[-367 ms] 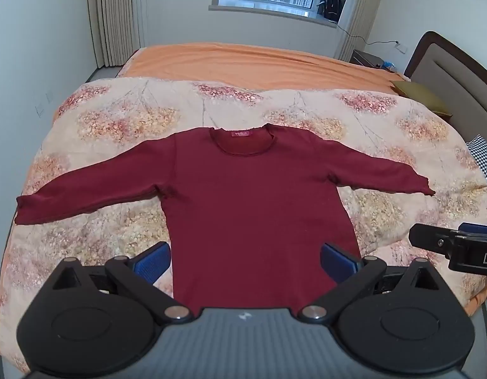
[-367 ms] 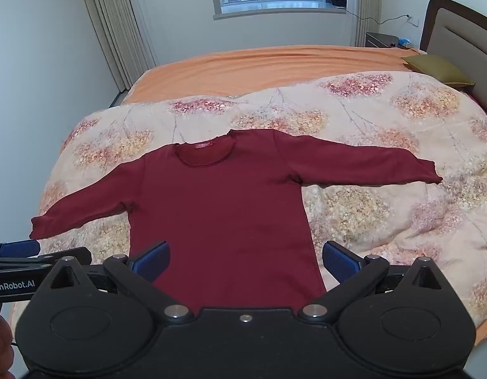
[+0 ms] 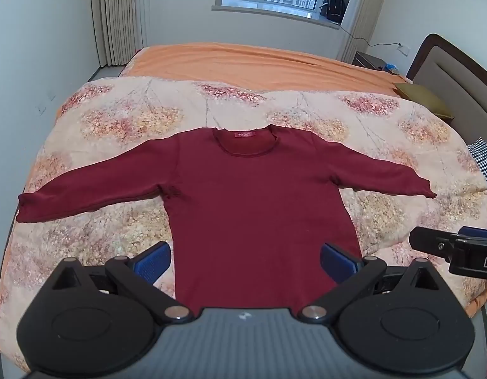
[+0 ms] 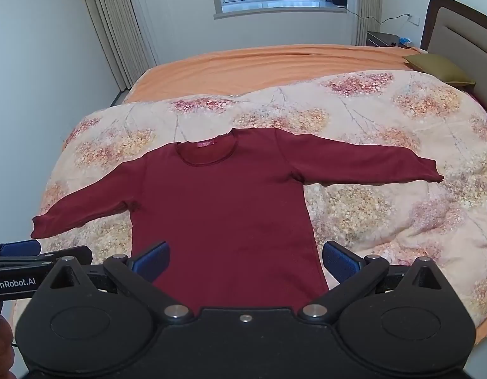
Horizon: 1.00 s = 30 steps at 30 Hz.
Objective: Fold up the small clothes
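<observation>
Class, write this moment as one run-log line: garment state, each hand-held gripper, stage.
sweater: flat on quilt, sleeves spread | left hand-held gripper: open, empty | right hand-held gripper: open, empty | stage: unfolded

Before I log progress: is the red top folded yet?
No, the red top lies spread flat, both sleeves stretched out sideways on the floral quilt.

Floral duvet (image 3: 123, 120) over orange sheet (image 3: 243, 63); olive pillow (image 4: 439, 68) by headboard (image 4: 464, 31).
</observation>
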Available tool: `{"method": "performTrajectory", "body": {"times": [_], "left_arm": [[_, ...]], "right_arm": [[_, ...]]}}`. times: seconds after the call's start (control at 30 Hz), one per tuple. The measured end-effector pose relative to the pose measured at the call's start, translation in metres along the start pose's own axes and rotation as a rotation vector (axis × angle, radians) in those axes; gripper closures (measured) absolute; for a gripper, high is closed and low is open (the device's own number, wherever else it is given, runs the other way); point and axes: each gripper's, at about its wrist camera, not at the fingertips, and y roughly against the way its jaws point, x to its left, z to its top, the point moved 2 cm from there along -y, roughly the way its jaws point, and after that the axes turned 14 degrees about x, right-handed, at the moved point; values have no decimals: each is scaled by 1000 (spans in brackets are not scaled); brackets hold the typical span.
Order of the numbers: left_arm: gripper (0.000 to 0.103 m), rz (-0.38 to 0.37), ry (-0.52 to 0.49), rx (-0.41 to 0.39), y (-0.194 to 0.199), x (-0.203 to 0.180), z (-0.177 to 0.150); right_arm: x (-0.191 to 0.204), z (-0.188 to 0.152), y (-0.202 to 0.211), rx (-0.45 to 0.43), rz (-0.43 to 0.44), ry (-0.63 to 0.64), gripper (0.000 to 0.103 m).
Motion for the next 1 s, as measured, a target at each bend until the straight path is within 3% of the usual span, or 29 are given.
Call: {"method": "performTrajectory", "body": {"times": [1.0], "left_arm": [[0,-13,5,-3,-1,0,-1]], "right_arm": [[5,3,0,-3,1,10,1]]}}
